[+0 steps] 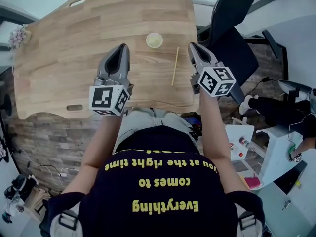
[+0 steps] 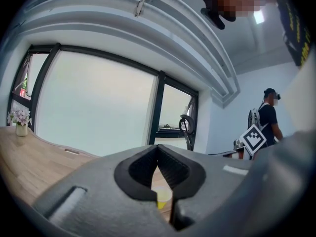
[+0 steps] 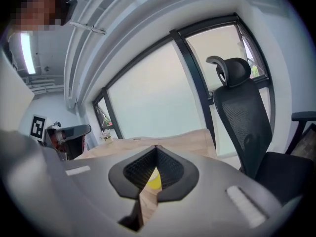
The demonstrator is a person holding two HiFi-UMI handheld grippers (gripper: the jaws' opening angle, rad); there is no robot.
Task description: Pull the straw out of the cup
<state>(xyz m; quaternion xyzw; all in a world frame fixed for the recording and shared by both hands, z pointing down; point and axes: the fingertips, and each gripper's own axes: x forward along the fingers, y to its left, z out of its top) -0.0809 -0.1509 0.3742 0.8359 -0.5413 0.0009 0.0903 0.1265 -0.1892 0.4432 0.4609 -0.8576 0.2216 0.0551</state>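
Straw (image 1: 175, 66) lies flat on the tabletop (image 1: 74, 48), out of the yellow cup (image 1: 154, 40) and apart from it, to its right. Shirt print, upside down in the head view: "Everything comes to you at the right time". Left gripper (image 1: 121, 48) and right gripper (image 1: 192, 47) are held about level, flanking cup and straw — both jaws pressed together, empty. Gripper views catch only the cup behind the jaws; the right one adds a black mesh chair (image 3: 242, 117).

Light: bright, even daylight from the big windows (image 2: 94, 107); a ceiling lamp (image 2: 256, 17) glows.
Shadows: soft and faint on the bench (image 1: 74, 58).
Glare: window panes wash out pale.
Distortion: both gripper views bulge, with dark rounded corners.
Focus: near jaws soft; head view sharp.
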